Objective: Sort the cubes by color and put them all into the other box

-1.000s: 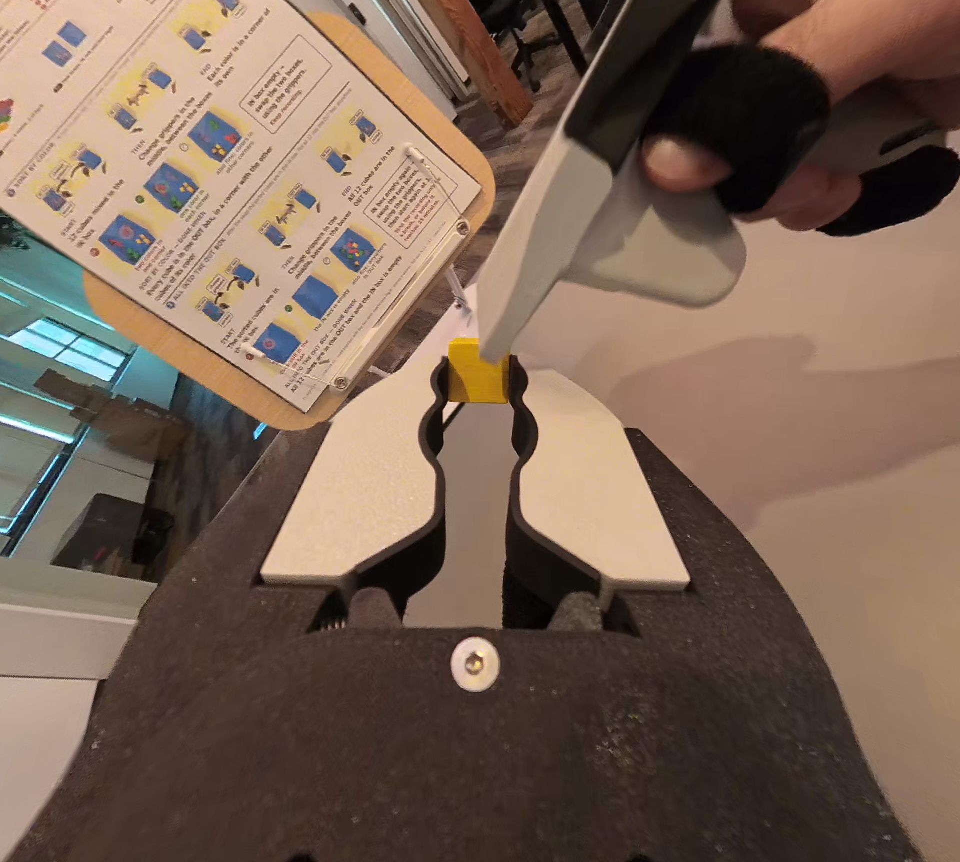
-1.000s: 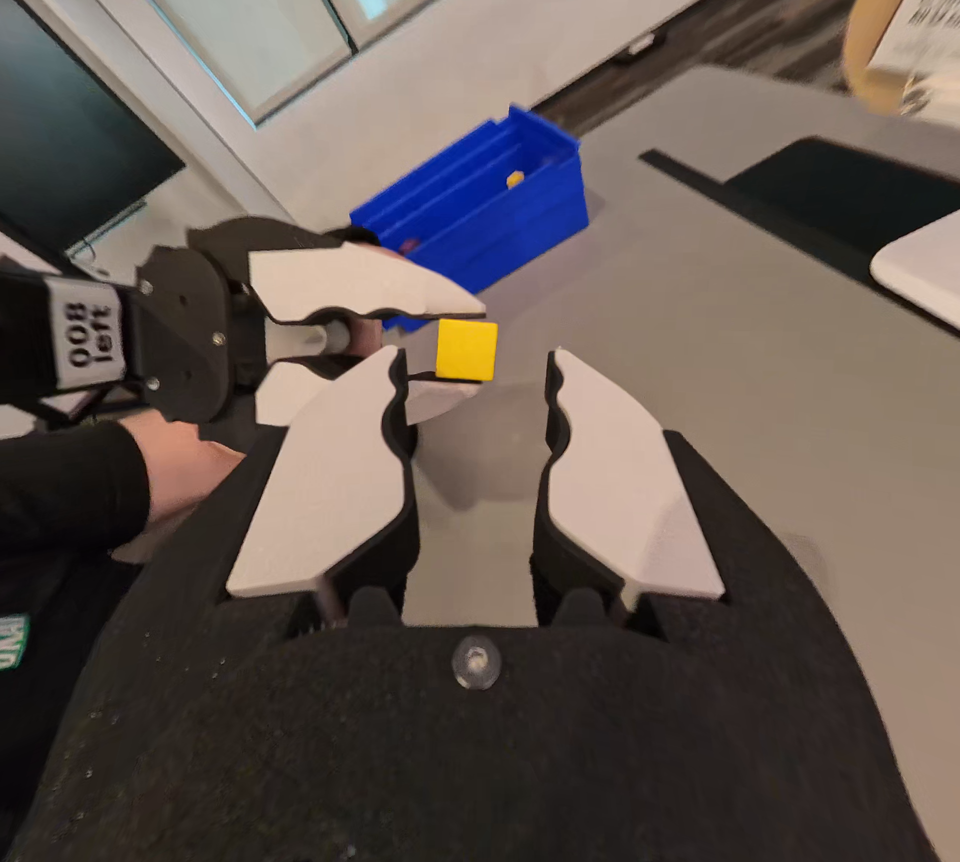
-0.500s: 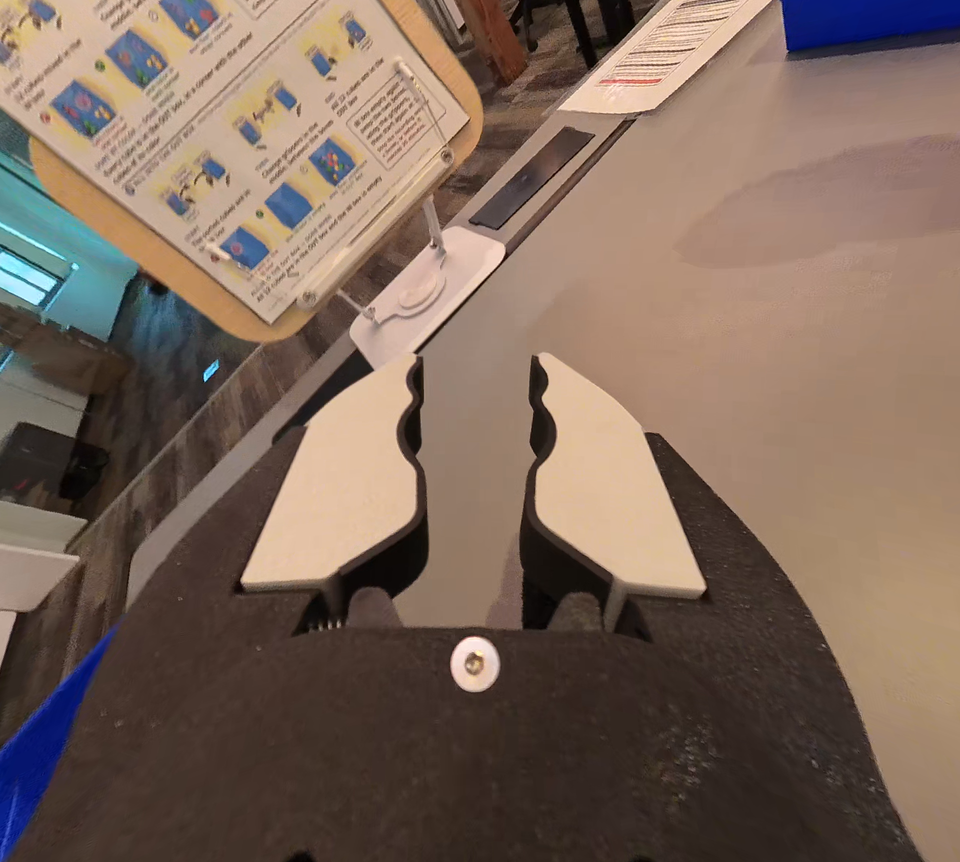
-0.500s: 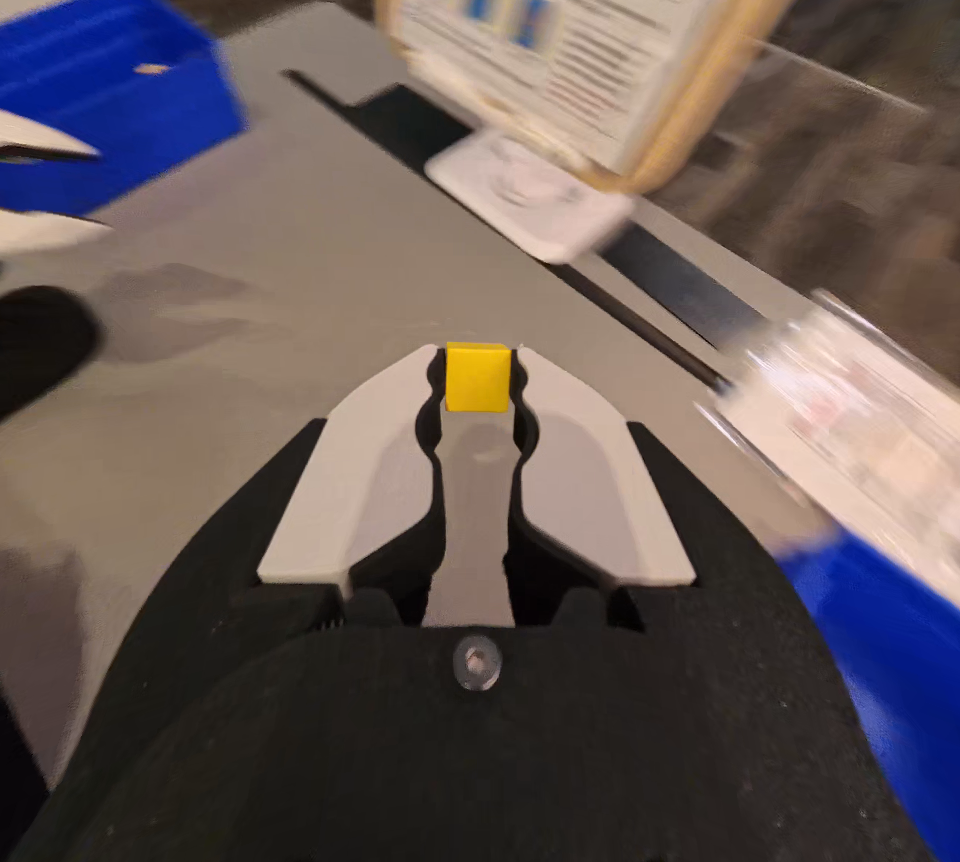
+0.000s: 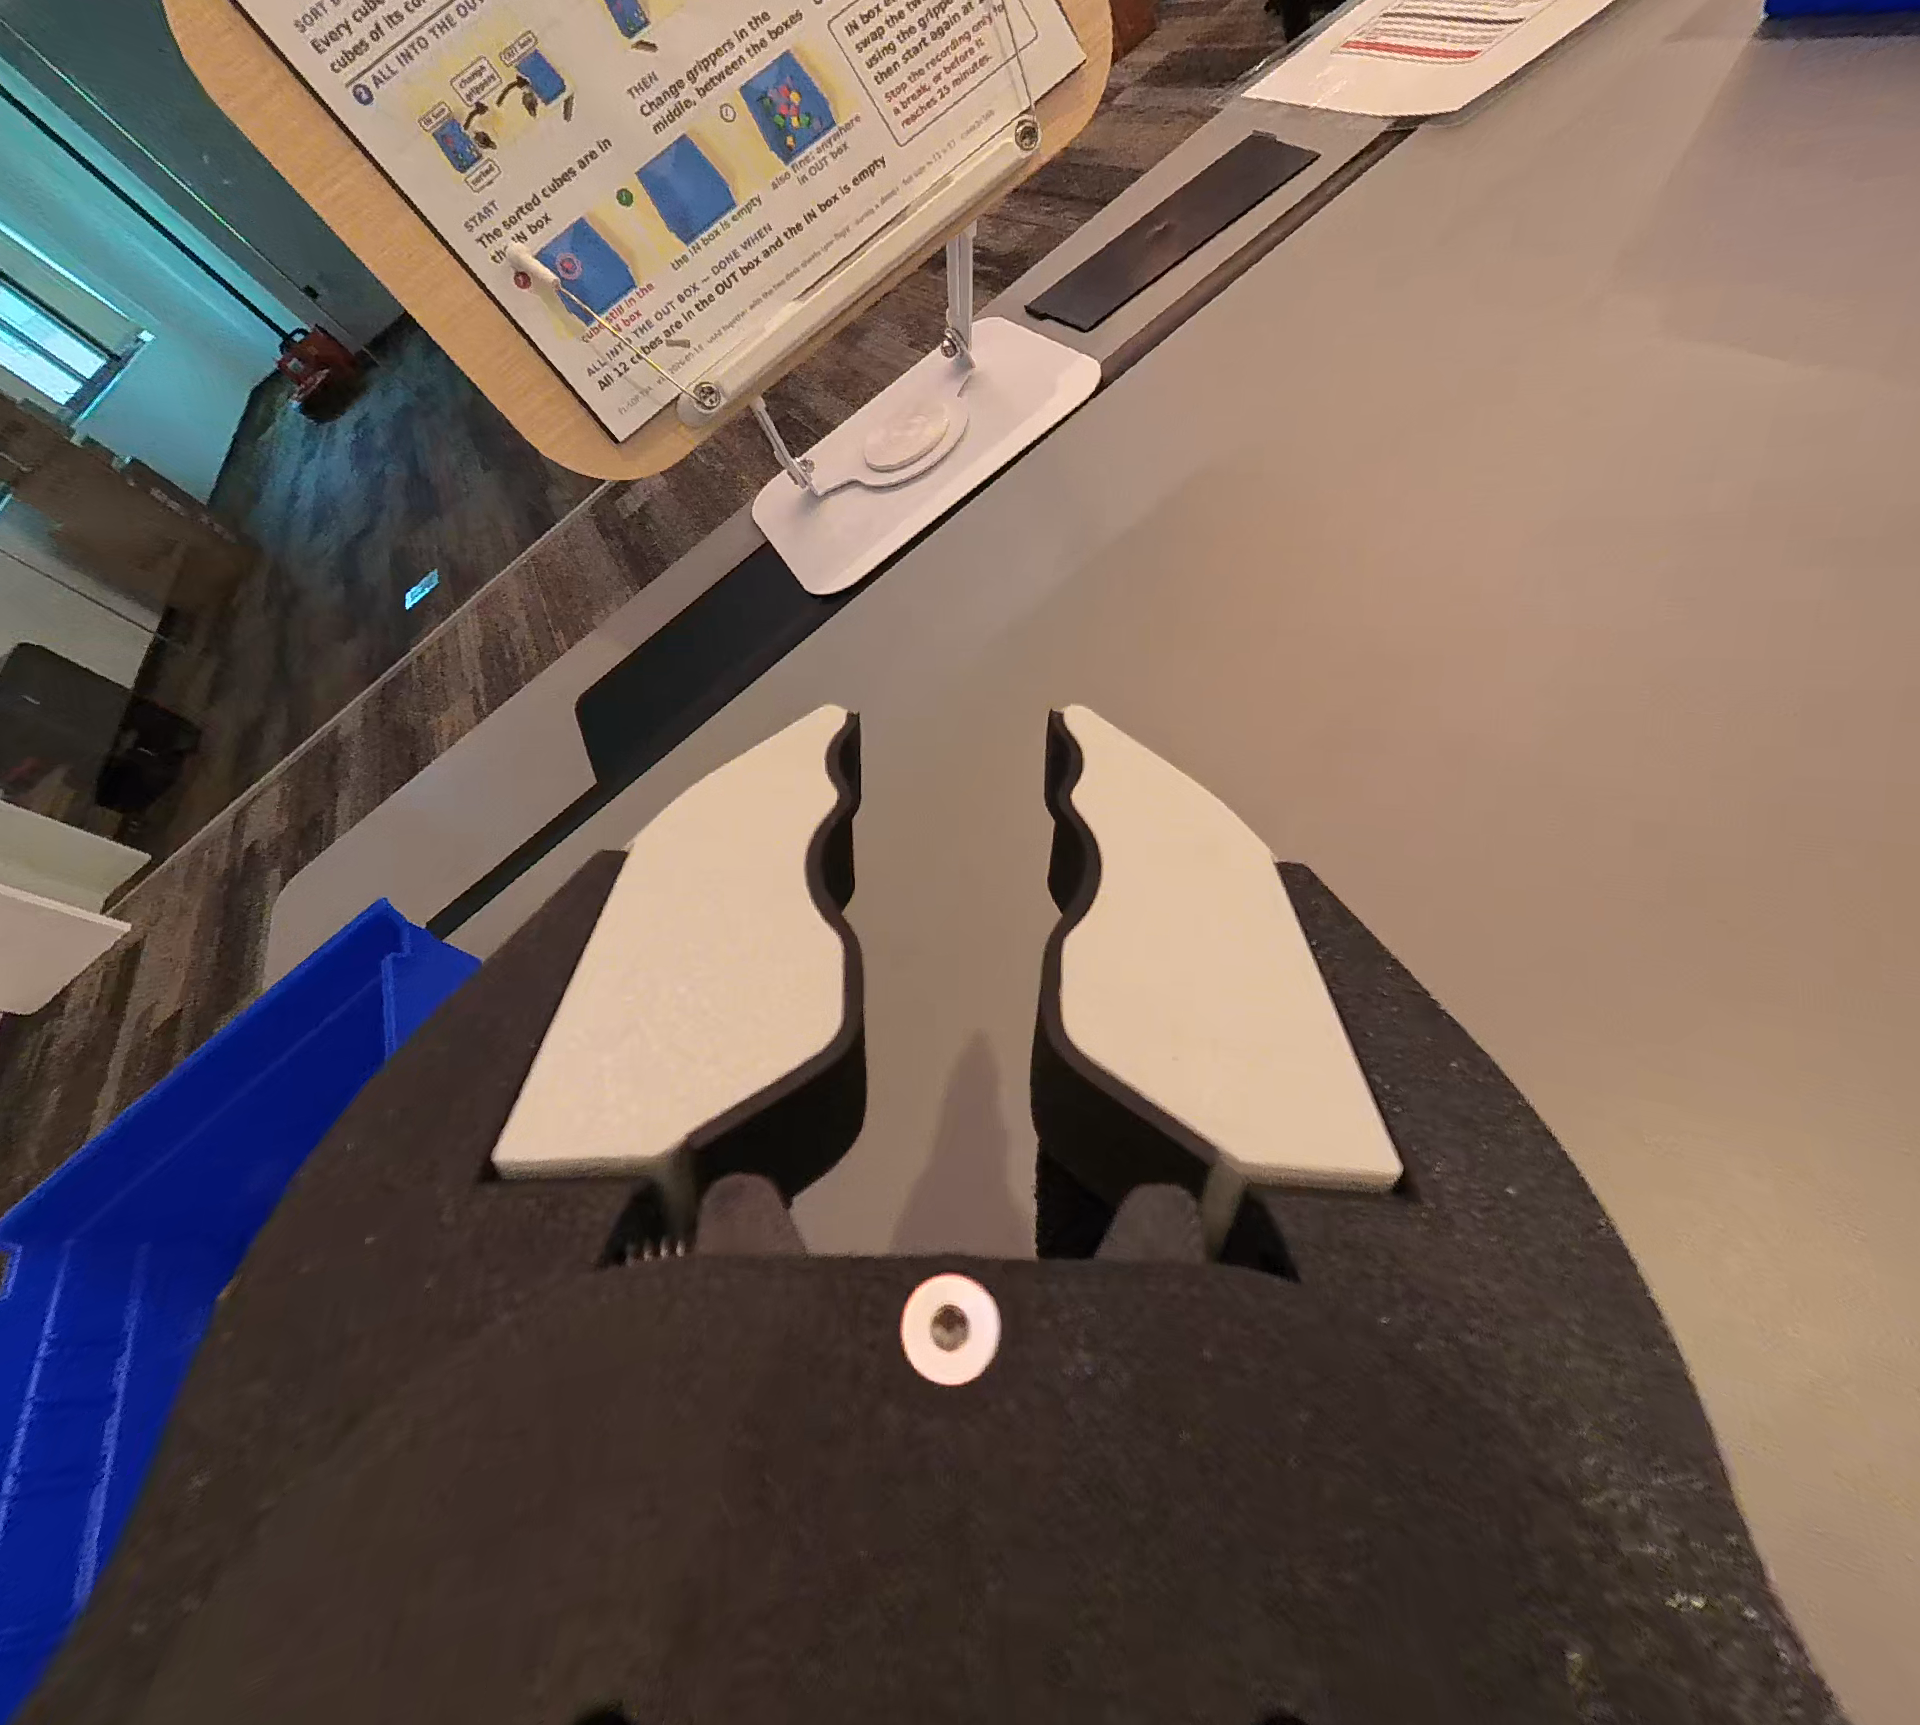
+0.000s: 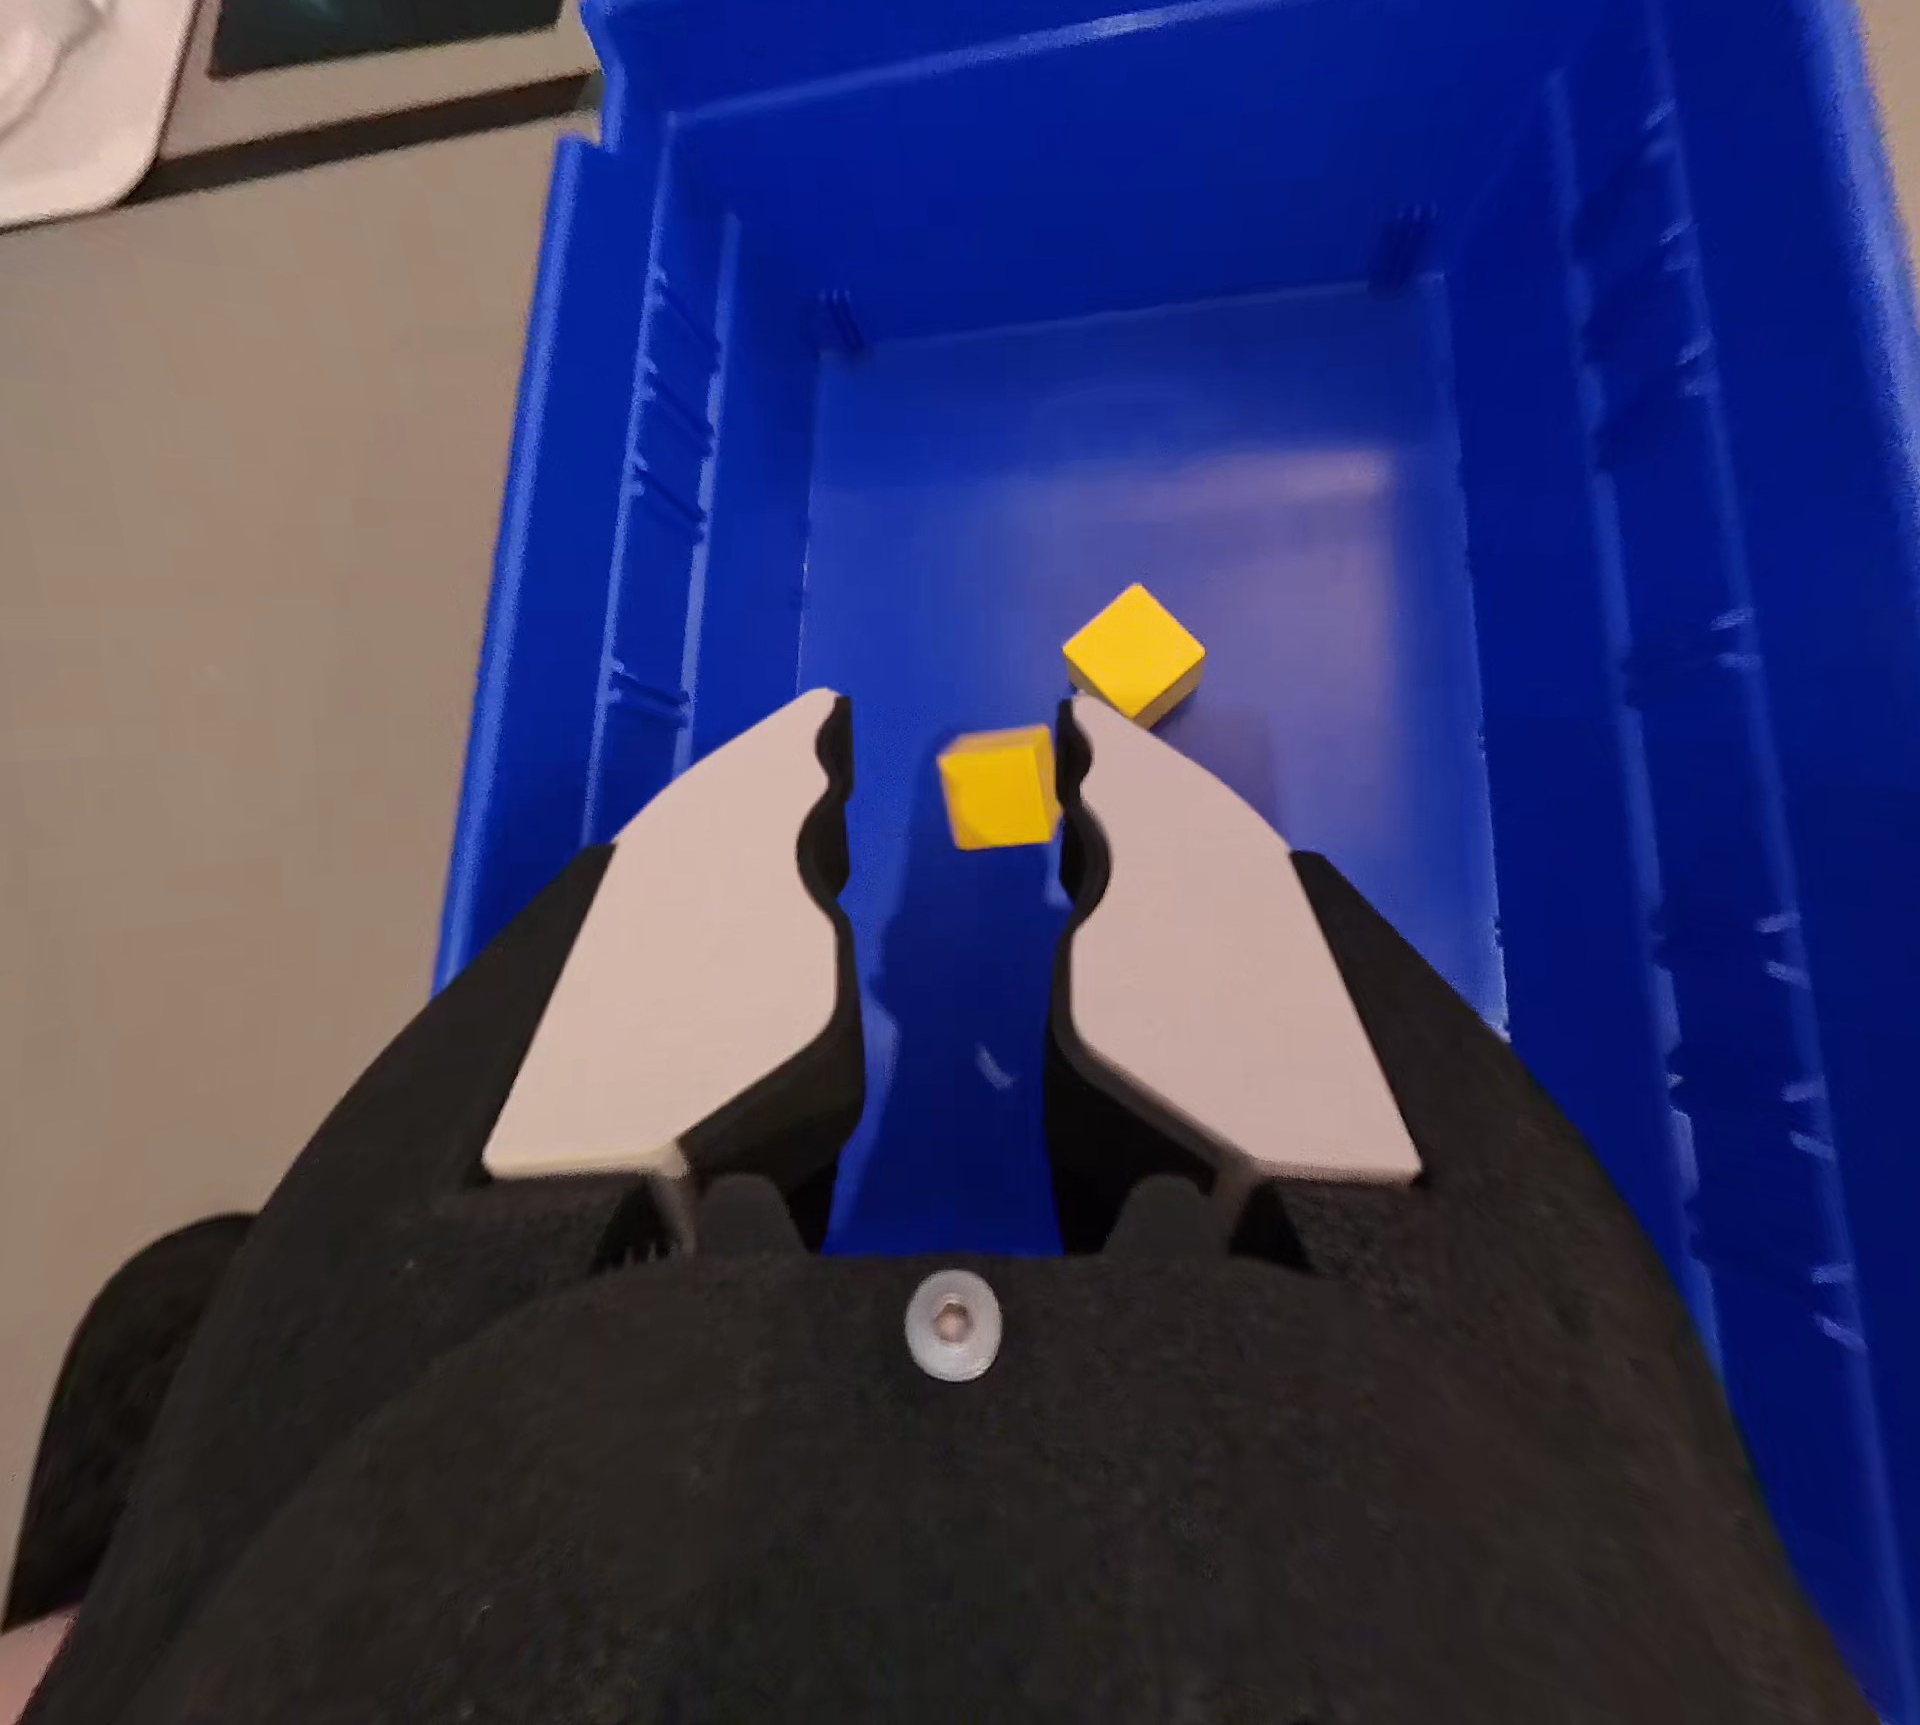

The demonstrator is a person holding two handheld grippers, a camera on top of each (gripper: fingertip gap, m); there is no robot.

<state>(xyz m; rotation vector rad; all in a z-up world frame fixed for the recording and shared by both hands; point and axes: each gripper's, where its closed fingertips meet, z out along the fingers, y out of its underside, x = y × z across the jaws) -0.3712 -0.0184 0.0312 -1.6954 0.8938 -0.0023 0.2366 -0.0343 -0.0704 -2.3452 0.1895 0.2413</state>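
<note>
Two yellow cubes in view, both in right wrist view. Right gripper (image 6: 951, 725): fingers apart, above blue box (image 6: 1704, 532); one yellow cube (image 6: 997, 790) between tips, touching neither finger as far as can be told, looks loose, whether falling or resting unclear. Second yellow cube (image 6: 1135, 653) on box floor just beside, same end. No other colours seen here. Left gripper (image 5: 951, 725): fingers apart, empty, over grey table (image 5: 1507, 636); edge of another blue box (image 5: 239, 1156) at lower left, contents hidden. Instruction board (image 5: 623, 117) on stand beyond. Judgement: early stage; most cubes left to move.
</note>
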